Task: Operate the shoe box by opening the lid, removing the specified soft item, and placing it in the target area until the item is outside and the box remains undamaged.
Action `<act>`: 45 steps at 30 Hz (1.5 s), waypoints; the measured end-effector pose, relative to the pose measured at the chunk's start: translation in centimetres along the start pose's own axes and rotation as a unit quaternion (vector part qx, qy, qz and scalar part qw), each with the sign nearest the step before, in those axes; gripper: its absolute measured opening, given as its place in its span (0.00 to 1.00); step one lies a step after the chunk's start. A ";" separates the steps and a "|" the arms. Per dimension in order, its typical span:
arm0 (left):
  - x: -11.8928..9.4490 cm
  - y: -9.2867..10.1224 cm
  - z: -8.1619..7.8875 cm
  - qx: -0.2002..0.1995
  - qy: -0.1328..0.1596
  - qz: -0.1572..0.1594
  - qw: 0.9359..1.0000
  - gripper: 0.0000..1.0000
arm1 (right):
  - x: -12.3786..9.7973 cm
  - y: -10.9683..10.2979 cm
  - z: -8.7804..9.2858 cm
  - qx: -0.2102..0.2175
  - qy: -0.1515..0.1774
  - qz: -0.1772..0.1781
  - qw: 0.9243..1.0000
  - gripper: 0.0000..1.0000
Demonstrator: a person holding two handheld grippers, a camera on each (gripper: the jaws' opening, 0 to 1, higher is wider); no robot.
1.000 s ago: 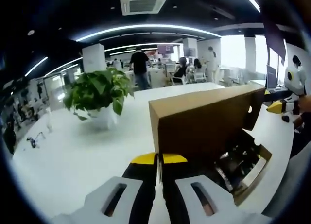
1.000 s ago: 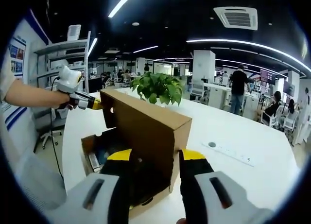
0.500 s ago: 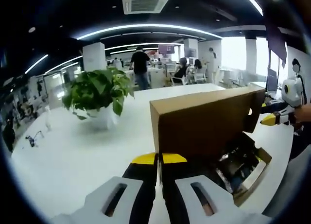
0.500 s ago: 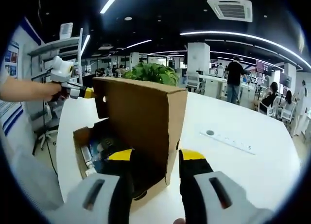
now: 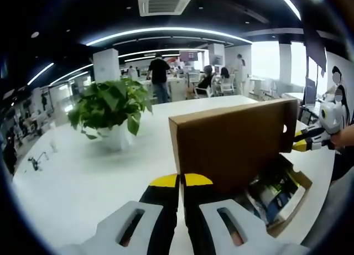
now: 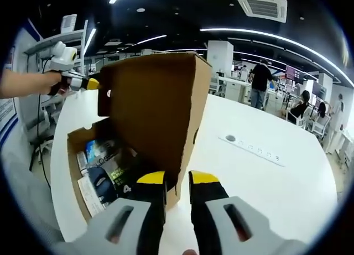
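Observation:
A brown cardboard shoe box point(image 6: 74, 172) stands on the white table with its lid point(image 6: 149, 111) raised upright. Dark soft things and blue and green packets point(image 6: 105, 166) lie inside. My right gripper point(image 6: 177, 178) is shut on the near side edge of the lid. At the lid's far end, my left gripper point(image 6: 91, 84), held by a hand, touches the flap. In the left gripper view the lid point(image 5: 232, 139) rises just past my left gripper point(image 5: 181, 180), whose jaws pinch its corner. My right gripper point(image 5: 298, 146) meets the lid's other end above the box point(image 5: 287, 208).
A potted green plant point(image 5: 108, 105) stands on the white table point(image 5: 83, 177) to the left of the box. A white power strip point(image 6: 254, 150) lies on the table point(image 6: 265, 199) to the right. People stand and sit at desks far behind.
My right gripper's jaws have drawn together onto the lid's edge. The lid stands more upright and the box's inside shows more. The left gripper keeps its hold.

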State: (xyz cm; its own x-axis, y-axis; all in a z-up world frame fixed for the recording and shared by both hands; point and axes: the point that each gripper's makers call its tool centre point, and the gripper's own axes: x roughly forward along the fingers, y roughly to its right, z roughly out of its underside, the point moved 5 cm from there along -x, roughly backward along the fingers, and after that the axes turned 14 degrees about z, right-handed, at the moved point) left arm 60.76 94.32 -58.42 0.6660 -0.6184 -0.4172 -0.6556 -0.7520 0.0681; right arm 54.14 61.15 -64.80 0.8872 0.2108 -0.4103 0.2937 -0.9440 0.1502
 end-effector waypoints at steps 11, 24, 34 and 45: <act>0.9 -0.4 -0.4 -0.005 0.005 0.001 1.000 0.00 | 0.9 0.0 0.8 0.006 -0.018 0.006 1.000 0.04; 2.2 -1.4 -0.8 -0.005 0.003 0.004 1.000 0.00 | 1.5 0.3 0.9 0.009 -0.024 0.009 1.000 0.01; 3.4 -2.2 -0.9 -0.009 0.002 0.006 1.000 0.00 | 1.7 0.4 0.8 0.016 -0.025 0.005 1.000 0.00; 4.4 -3.0 -0.8 -0.010 0.001 0.013 1.000 0.00 | 1.8 0.5 0.7 0.000 -0.021 0.004 1.000 0.00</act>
State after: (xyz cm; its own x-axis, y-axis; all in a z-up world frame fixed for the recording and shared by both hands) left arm 65.93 93.66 -59.78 0.6504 -0.6377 -0.4127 -0.6648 -0.7407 0.0969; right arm 55.66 60.94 -66.06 0.8733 0.1931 -0.4473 0.2877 -0.9453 0.1536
